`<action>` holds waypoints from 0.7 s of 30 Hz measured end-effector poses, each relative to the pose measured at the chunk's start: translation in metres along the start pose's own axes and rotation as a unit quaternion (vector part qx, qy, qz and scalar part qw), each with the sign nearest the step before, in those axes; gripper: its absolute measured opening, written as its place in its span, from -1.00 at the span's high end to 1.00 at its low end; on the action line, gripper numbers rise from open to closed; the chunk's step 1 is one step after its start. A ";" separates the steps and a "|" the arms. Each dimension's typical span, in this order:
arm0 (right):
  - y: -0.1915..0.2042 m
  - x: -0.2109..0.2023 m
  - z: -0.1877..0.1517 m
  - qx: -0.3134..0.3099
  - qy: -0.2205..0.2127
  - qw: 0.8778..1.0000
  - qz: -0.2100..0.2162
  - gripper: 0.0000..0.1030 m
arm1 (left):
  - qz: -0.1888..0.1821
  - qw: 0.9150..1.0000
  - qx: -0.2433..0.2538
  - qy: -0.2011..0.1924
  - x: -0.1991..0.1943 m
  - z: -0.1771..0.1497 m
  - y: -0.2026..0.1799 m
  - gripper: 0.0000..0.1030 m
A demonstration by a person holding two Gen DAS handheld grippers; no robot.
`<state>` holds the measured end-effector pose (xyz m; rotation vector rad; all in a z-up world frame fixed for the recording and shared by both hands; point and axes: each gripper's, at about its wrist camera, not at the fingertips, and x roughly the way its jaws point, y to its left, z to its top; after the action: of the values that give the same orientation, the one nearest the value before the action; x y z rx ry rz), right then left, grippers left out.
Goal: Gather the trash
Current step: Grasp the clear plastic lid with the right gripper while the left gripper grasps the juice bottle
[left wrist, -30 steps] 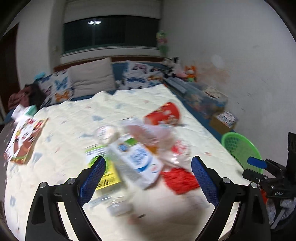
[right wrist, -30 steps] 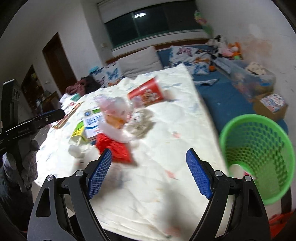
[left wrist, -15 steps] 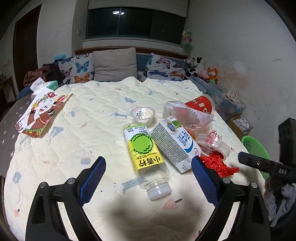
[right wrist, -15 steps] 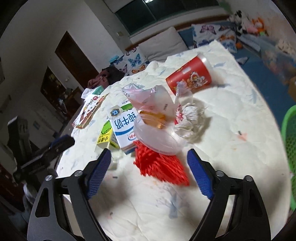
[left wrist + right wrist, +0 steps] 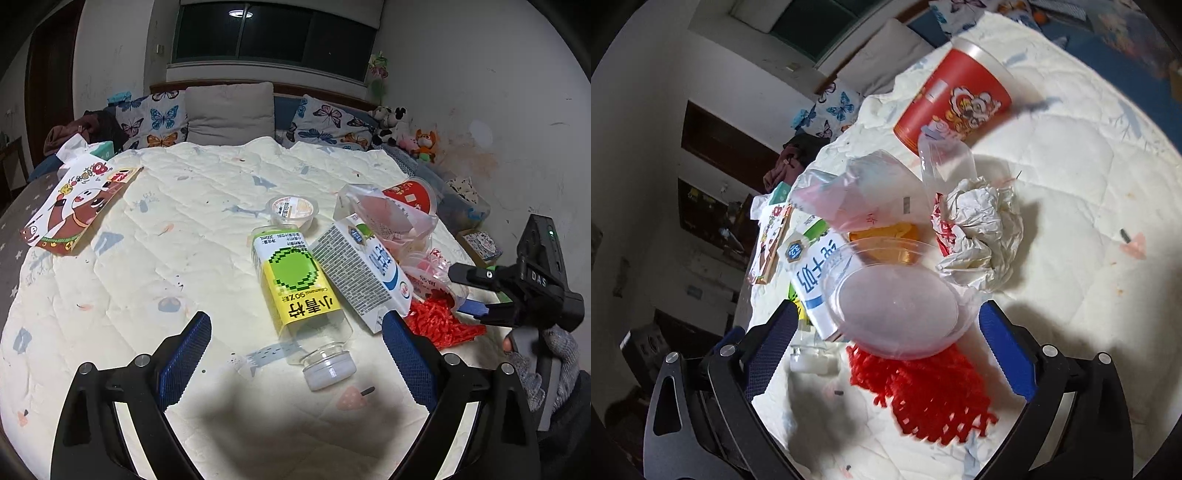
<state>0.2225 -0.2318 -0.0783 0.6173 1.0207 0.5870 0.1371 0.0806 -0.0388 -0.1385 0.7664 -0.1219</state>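
Right hand-held gripper (image 5: 886, 332) spread wide and empty, straddling a clear plastic bowl (image 5: 897, 314) atop red netting (image 5: 934, 398); left hand-held gripper (image 5: 295, 347) likewise released above a lying bottle (image 5: 295, 291). All trash on the bed (image 5: 147, 240) yet: milk carton (image 5: 358, 280), red cup (image 5: 953, 99), crumpled paper (image 5: 979, 236). Nothing collected; no bin in sight.
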 end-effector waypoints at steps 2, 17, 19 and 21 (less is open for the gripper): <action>0.000 0.003 0.001 0.002 0.002 1.000 -0.001 -0.90 | -0.001 1.000 -0.002 0.004 0.003 0.000 0.002 -0.76; -0.014 0.010 0.004 0.028 0.003 0.999 0.017 -0.89 | -0.001 1.000 -0.006 0.031 0.027 0.004 0.007 -0.76; -0.014 0.009 0.003 0.023 0.003 1.000 0.016 -0.81 | -0.003 0.999 -0.005 0.035 0.032 0.006 0.006 -0.76; -0.012 0.010 0.002 0.022 0.001 1.000 0.015 -0.80 | 0.001 0.999 -0.006 0.045 0.040 0.009 0.003 -0.76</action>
<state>0.2298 -0.2335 -0.0919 0.6719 1.0305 0.5936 0.1722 0.0782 -0.0605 -0.1454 0.8568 -0.1227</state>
